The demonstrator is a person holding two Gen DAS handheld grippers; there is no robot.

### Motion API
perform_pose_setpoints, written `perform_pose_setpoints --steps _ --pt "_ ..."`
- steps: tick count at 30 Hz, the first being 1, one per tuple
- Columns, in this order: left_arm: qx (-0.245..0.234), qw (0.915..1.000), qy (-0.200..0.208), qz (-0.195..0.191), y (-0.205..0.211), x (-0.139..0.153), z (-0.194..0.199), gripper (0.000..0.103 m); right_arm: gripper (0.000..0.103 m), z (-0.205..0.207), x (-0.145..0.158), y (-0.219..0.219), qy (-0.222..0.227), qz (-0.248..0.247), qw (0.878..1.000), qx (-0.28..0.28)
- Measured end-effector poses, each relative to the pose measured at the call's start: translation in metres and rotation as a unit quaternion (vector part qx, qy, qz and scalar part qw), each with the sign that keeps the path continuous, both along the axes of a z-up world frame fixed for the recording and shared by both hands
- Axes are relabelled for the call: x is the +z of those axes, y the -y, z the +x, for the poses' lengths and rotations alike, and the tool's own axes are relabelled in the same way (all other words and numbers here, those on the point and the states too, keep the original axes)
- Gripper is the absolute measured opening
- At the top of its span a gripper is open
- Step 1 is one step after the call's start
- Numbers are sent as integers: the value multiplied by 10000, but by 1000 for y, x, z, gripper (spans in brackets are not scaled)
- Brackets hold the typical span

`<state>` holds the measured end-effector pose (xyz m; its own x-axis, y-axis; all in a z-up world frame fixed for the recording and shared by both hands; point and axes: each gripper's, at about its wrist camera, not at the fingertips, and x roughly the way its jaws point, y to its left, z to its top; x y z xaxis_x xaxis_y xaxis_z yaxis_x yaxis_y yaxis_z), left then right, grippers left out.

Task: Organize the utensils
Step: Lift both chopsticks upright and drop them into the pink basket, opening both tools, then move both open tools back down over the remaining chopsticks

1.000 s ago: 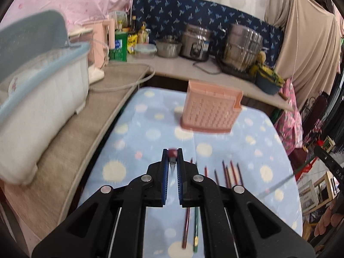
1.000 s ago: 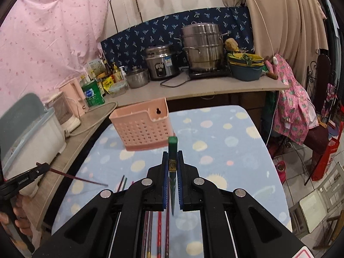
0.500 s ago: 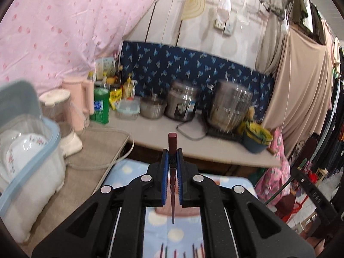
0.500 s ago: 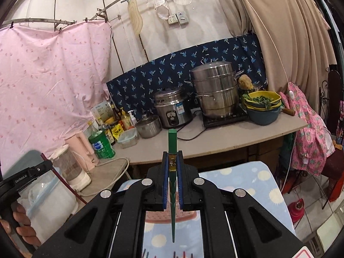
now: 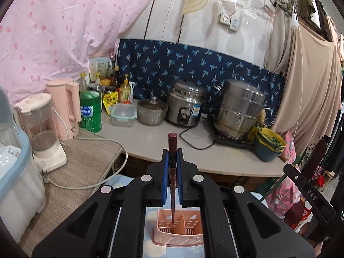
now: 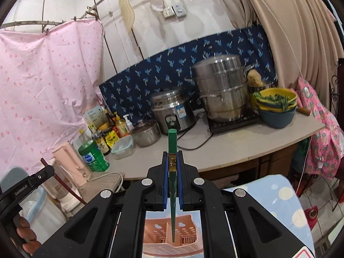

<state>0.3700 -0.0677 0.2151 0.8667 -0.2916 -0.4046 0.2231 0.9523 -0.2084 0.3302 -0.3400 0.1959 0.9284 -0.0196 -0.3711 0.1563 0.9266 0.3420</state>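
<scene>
The left claw (image 5: 172, 163) is pinching a dark red chopstick (image 5: 172, 180) between its blue pads, the stick standing upright with its square butt above the fingertips and its thin tip hanging down over the pink slotted utensil basket (image 5: 179, 230). The tip appears over the basket's left compartment, beside the middle divider; whether it has entered the basket cannot be told. The right claw (image 6: 172, 163) is pinching a green chopstick (image 6: 172, 185) the same way, gripped at a gold band, with its point hanging over the same pink basket (image 6: 172, 238) near the divider. The basket stands on a table covered with a light blue cloth (image 6: 277, 195) printed with pale round spots. In the right wrist view the left claw (image 6: 46, 169) shows at the left edge with its red stick slanting down from it and a person's fingers (image 6: 25, 234) around the handle. Behind the table runs a grey counter (image 5: 150, 137) carrying a rice cooker (image 5: 186, 106), a stacked steel steamer (image 5: 238, 109), a small lidded pot (image 5: 152, 111), a green bottle (image 5: 90, 111) and a pink kettle (image 5: 64, 107).
</scene>
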Motion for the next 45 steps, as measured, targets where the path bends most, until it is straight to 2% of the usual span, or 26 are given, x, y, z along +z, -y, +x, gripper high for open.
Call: perform_pose_setpoints --steps 6,10,12,13,16,18,22,25,32,40,45 --pt "18 9992 -400 46 1 -43 21 7 7 20 -47 -2 -375 32 9993 61" --pt "26 9985 -551 40 -1 -59 26 7 8 23 -63 -2 -536 54 9985 64" --pt "23 9983 -586 28 -3 -63 25 8 12 19 -65 -2 -526 -3 9986 25" --pt "44 9981 -618 35 -4 -65 24 11 14 16 -65 -2 -522 -25 9986 8" --pt "89 9980 -624 54 -7 -67 18 27 29 3 -63 1 -466 9 9989 -51" --pt "146 9982 -580 100 -9 -67 10 36 31 -9 -60 2 -420 14 9991 -86" --pt "118 9982 -588 98 -16 -66 -13 40 33 -40 -54 5 -337 68 9994 -86" --pt "132 9982 -577 131 -24 -67 -35 50 38 -71 -52 4 -294 143 9994 -62" --pt "51 9964 -718 442 -39 -85 -105 58 41 -158 -70 -14 -535 61 9985 73" --pt "4 9884 -1326 738 -64 -145 -185 61 41 -245 -123 -35 -1261 322 9913 202" --pt "78 9819 -1486 1172 -72 -181 -229 61 41 -285 -156 -59 -1646 -2 9861 235"
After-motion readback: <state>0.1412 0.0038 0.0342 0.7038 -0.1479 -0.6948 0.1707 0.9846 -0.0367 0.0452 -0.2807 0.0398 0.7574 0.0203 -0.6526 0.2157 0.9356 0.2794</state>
